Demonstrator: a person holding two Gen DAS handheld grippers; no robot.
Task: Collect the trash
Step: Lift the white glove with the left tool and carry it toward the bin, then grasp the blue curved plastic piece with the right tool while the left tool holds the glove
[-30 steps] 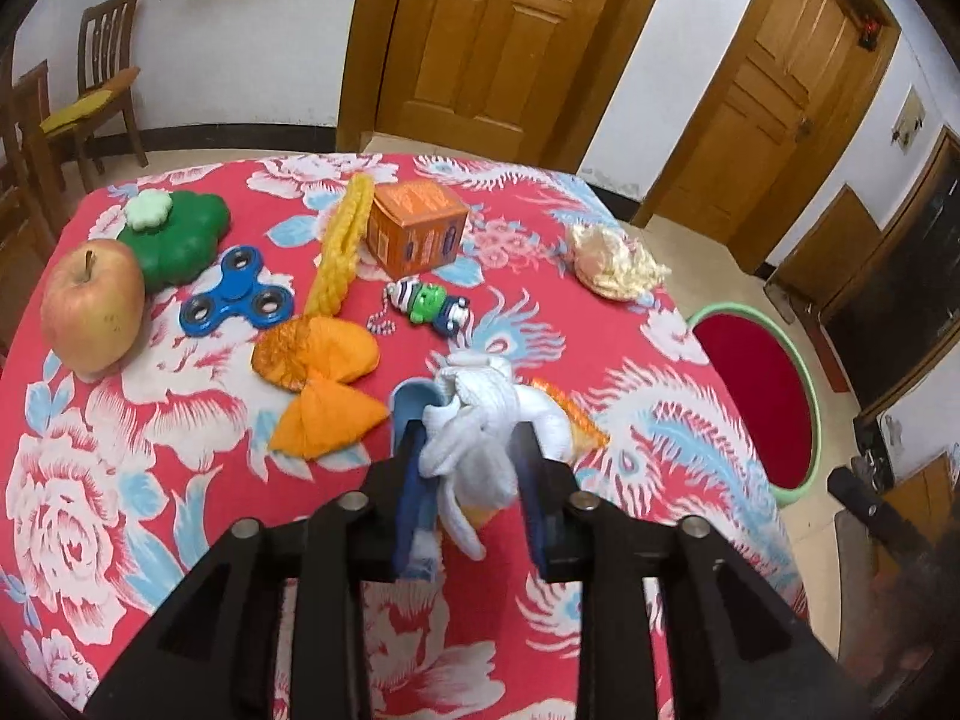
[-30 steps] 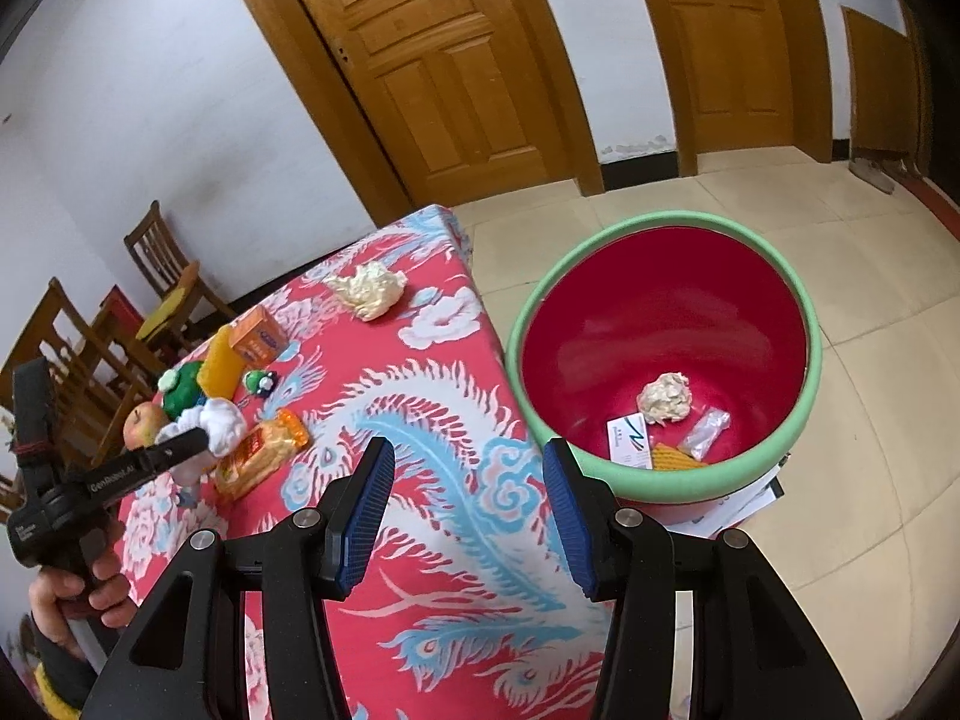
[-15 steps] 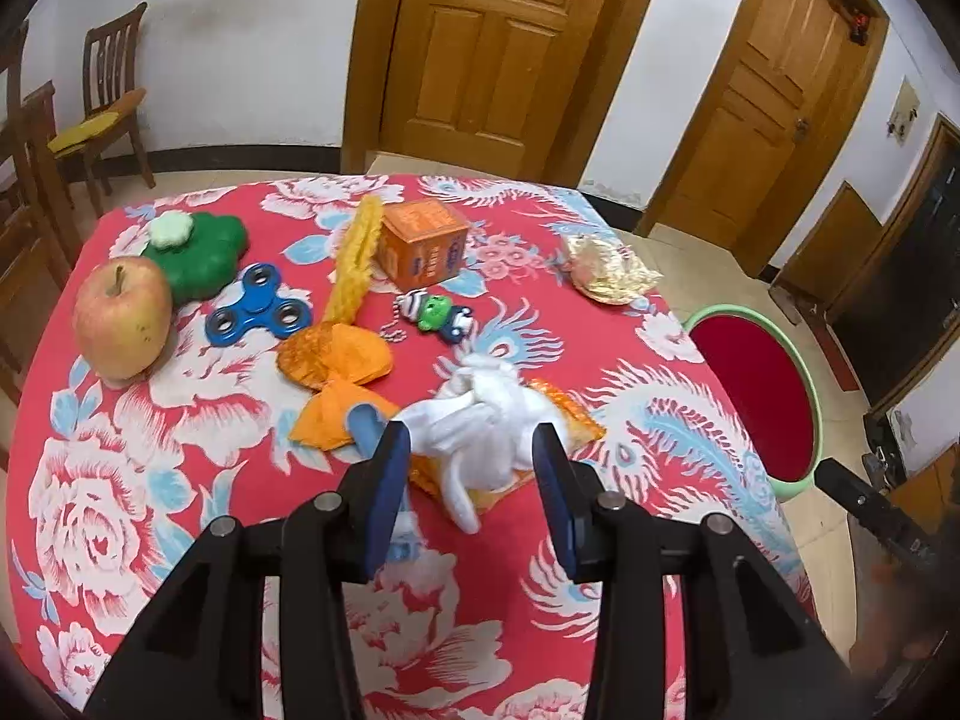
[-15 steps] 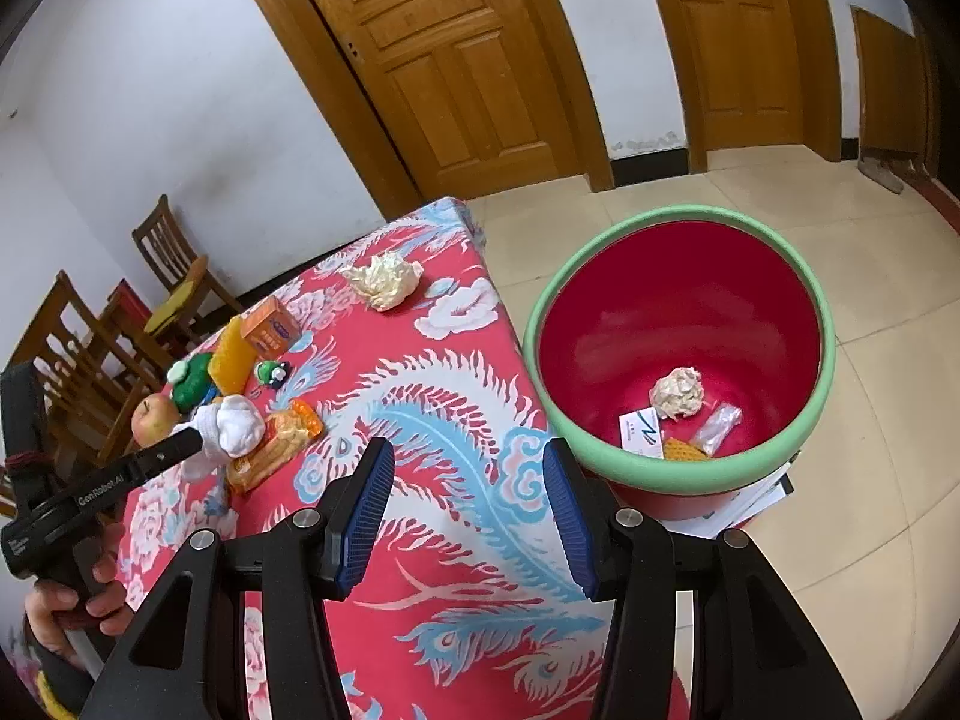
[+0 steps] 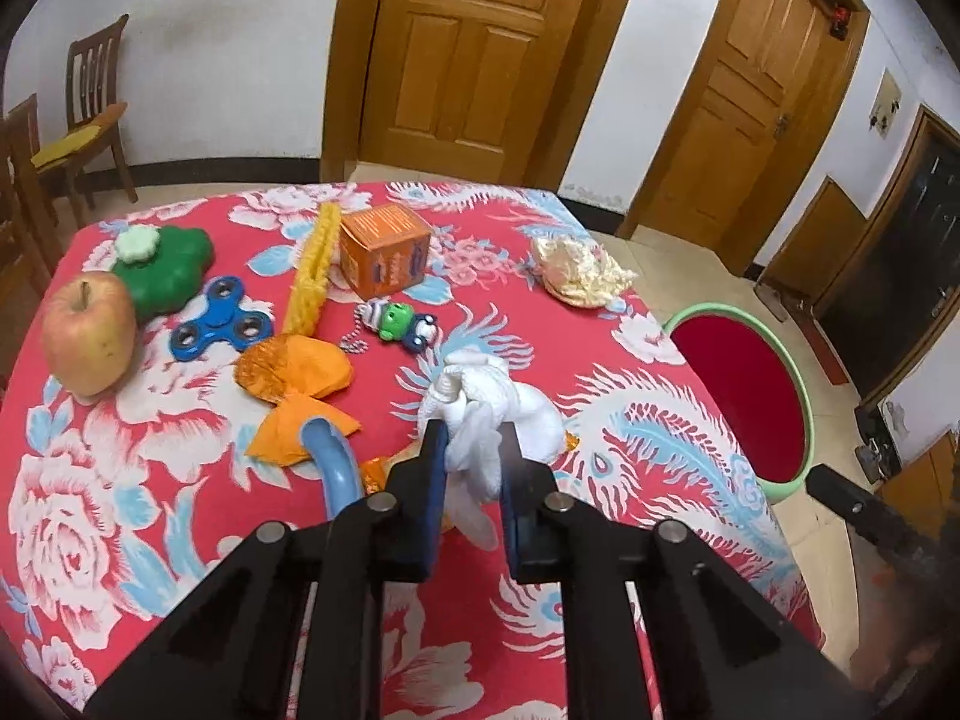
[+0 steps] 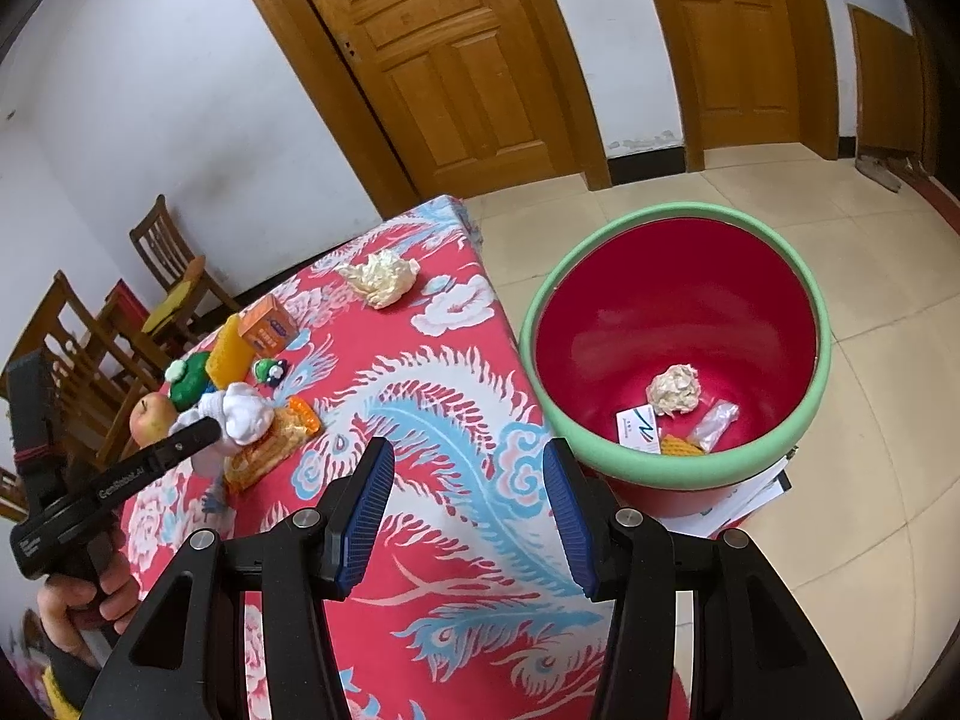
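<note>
Now two tools [image 5: 473, 450] [image 6: 468, 510], one white wad [image 5: 486, 414], one bin [image 6: 672, 462]

free: cloth [image 6: 456, 420] toward bin [image 6: 675, 468] | blocked: toys [image 5: 396, 318], box [image 5: 384, 255]

This is a room in a home, most likely a dining room. The surface [image 5: 660, 408] at its middle is spread with a red cloth printed with flowers and feathered birds, and the rest of the room lies around it. Beyond its far edge stand panelled wooden doors [image 5: 474, 54] in wooden frames, set in white plastered walls with a dark skirting. Off its far left corner stand wooden dining chairs [image 5: 90, 102], one with a yellow seat cushion. The floor [image 6: 690, 180] beside it is laid with pale tiles, and a red basin with a green rim [image 6: 822, 372] sits there holding scraps. An apple [image 5: 90, 336] lies on the cloth.
</note>
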